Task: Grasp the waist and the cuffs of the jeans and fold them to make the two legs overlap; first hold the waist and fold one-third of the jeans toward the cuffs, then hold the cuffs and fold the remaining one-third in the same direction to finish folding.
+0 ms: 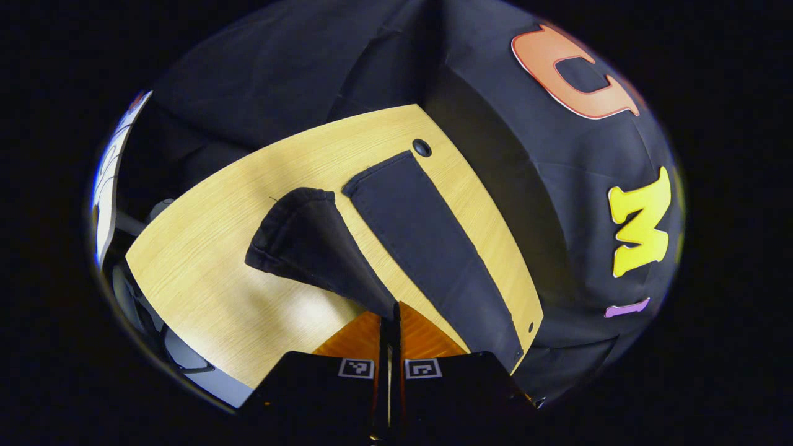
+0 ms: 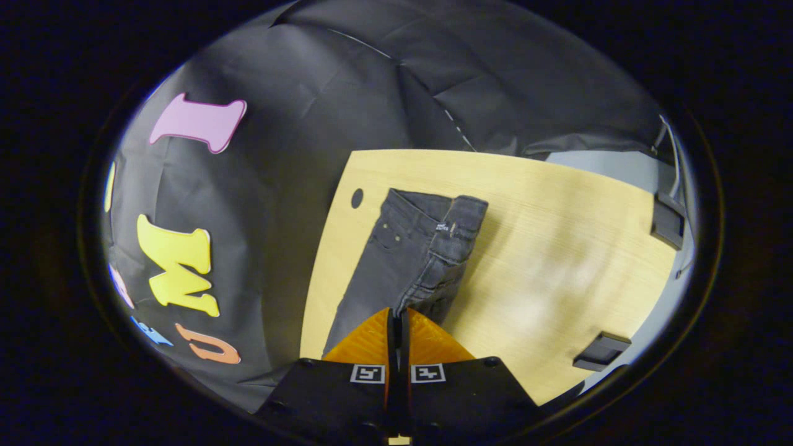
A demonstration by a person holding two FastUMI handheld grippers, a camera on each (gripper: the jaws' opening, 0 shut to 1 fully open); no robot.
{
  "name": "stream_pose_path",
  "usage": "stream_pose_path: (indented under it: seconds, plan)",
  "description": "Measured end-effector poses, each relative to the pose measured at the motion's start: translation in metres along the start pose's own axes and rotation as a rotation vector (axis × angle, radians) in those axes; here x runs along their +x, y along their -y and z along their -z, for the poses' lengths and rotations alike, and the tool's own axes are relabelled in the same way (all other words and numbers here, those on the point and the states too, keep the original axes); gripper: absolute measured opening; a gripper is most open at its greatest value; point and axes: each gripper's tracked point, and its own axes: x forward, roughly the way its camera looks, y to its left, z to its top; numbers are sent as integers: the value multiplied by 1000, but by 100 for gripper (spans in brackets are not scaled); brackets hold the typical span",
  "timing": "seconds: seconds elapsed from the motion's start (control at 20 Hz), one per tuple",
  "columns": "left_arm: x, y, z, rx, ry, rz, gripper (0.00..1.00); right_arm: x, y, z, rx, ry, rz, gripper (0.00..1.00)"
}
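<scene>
A pair of dark jeans [image 1: 427,248] lay lengthwise on a light wooden table [image 1: 204,291] in the booth, one leg flat and running straight away from the left gripper [image 1: 389,316] toward the table's far edge, its cuff [image 1: 381,170] ending just short of a small round hole [image 1: 422,147] in the tabletop. The other leg [image 1: 310,241] was raised off the wood, its cuff drooping open to the left and its near end drawn up into the left gripper, whose fingers were pressed together on the fabric.

In the right gripper view, the jeans [image 2: 403,260] ran the other way, long axis pointing away from the right gripper [image 2: 398,322] with the waist [image 2: 433,207] at the far end, near the same hole [image 2: 357,198] and close to the table's [image 2: 557,248] left edge. The waistband sat partly doubled over, the right side bunched and lifted in folds. The right gripper's fingers were closed tight on the denim, pinching cloth at the garment's near end. Two dark clamps [image 2: 666,220] sat on the table's right edge, well apart from the jeans.
</scene>
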Motion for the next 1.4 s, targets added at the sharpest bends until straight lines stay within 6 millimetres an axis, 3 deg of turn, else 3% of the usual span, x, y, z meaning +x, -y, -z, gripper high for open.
stream_pose_path:
  seconds: [0.15, 0.3, 0.55, 0.75, 1.1, 1.4]
  plan:
    - [9, 29, -20, -42, -32, 17, 4, 17, -27, -16, -25, -23, -6, 1]
    - [31, 43, -41, -94, -48, 20, 4, 41, -53, -30, -70, -37, -5, 1]
    - [76, 49, -63, -164, -82, -6, 4, 88, -89, -47, -115, -58, 13, 1]
    - [120, 53, -76, -209, -119, -34, 5, 132, -101, -58, -106, -61, 28, 1]
    - [190, 44, -86, -197, -147, -114, 5, 204, -91, -63, -149, -51, 104, 1]
    - [213, 42, -87, -189, -148, -141, 9, 233, -67, -61, -107, -57, 163, 1]
